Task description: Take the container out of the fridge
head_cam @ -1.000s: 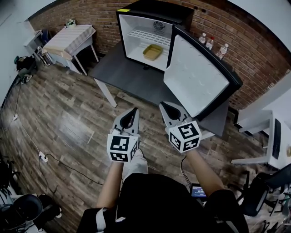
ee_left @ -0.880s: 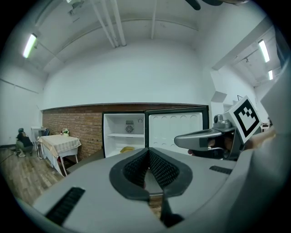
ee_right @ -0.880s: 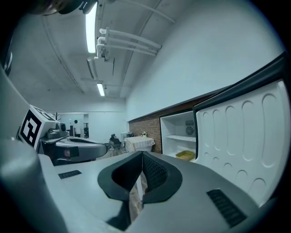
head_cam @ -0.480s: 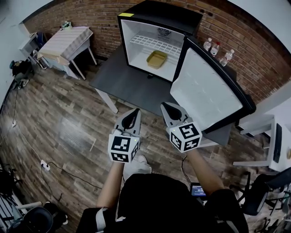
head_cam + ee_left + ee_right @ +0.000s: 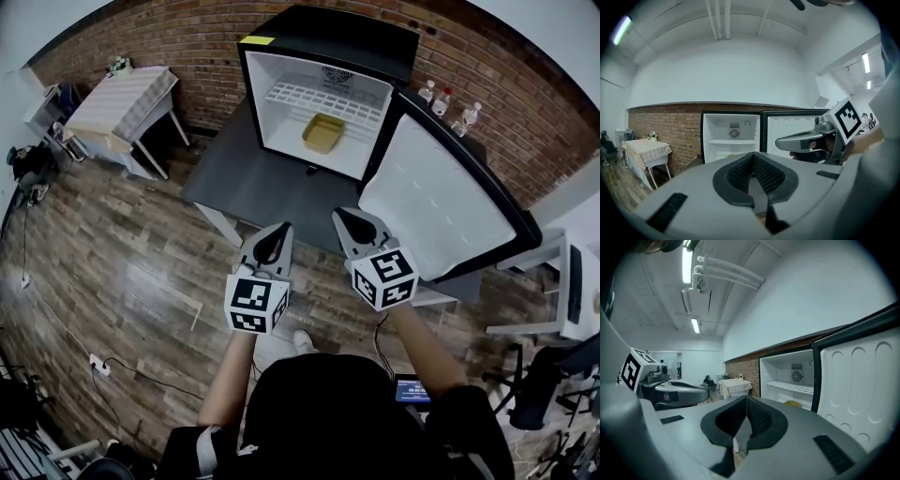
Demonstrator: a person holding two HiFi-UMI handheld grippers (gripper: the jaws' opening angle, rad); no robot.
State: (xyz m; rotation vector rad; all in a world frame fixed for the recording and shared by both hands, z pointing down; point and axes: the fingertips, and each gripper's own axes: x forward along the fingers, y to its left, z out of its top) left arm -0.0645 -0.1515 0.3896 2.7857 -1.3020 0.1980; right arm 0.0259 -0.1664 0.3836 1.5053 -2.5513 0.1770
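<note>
I'm holding both tools side by side in front of me, pointed at the open fridge. The left tool has its jaws pressed together with nothing between them. The right tool is closed and empty too, which makes sense since nothing is within reach to grip yet.

The container, a shallow yellow tray, sits on the fridge's floor beneath the wire shelf, near the middle and well apart from both tools. The fridge stands on a dark surface. Its door is swung wide to my right, so the way in looks clear from the front (the door's edge lies nearest the right tool, so that's the side I'd watch).

I judge this to be the approach, with the task hardly begun. The next move calls for opening a tool's jaws before going in. It would have to come in low enough to pass under the shelf and take the container by its rim.
</note>
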